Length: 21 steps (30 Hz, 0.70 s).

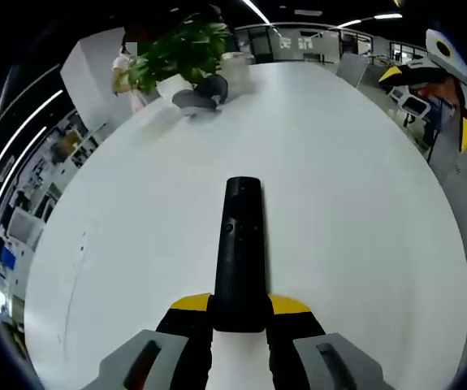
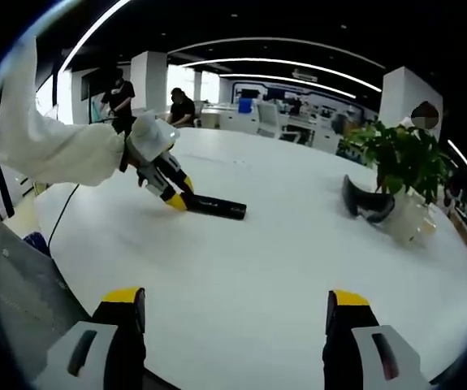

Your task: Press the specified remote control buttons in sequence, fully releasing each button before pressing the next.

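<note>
A long black remote control lies flat on the white table, pointing away from me in the left gripper view. My left gripper is shut on its near end, yellow-tipped jaws pressed against both sides. In the right gripper view the same remote shows at mid-left, held by the left gripper with a white-sleeved arm behind it. My right gripper stands open near the table's front edge, well short of the remote, with nothing between its jaws.
A potted green plant in a white pot stands at the right, with a dark curved object next to it; the plant shows far back too. People sit at desks beyond the table. A yellow-black gripper hangs at far right.
</note>
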Available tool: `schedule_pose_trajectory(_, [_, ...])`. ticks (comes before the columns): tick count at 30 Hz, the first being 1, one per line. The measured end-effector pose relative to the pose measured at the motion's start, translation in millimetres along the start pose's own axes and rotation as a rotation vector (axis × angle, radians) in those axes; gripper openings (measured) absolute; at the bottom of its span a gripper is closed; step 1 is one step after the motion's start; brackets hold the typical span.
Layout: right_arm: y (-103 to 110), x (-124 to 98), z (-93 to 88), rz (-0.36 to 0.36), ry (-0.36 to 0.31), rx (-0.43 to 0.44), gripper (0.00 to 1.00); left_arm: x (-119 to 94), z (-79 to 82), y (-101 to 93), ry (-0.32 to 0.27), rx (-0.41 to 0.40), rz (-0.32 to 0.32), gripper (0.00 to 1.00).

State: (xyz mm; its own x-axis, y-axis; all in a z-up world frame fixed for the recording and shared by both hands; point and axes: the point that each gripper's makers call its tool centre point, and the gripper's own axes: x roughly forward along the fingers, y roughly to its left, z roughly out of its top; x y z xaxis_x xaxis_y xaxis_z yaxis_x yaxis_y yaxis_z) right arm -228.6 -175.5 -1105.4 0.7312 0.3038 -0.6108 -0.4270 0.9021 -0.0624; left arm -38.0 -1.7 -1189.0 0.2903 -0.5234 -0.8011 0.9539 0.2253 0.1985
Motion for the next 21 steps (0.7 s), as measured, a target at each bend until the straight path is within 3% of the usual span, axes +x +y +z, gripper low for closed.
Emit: schedule_pose_trajectory(21, [-3.2, 2.2, -7.4, -0.008, 0.031, 0.013, 0.91, 15.2, 3.7, 54.4, 0.025, 0.036, -0.001, 0.24])
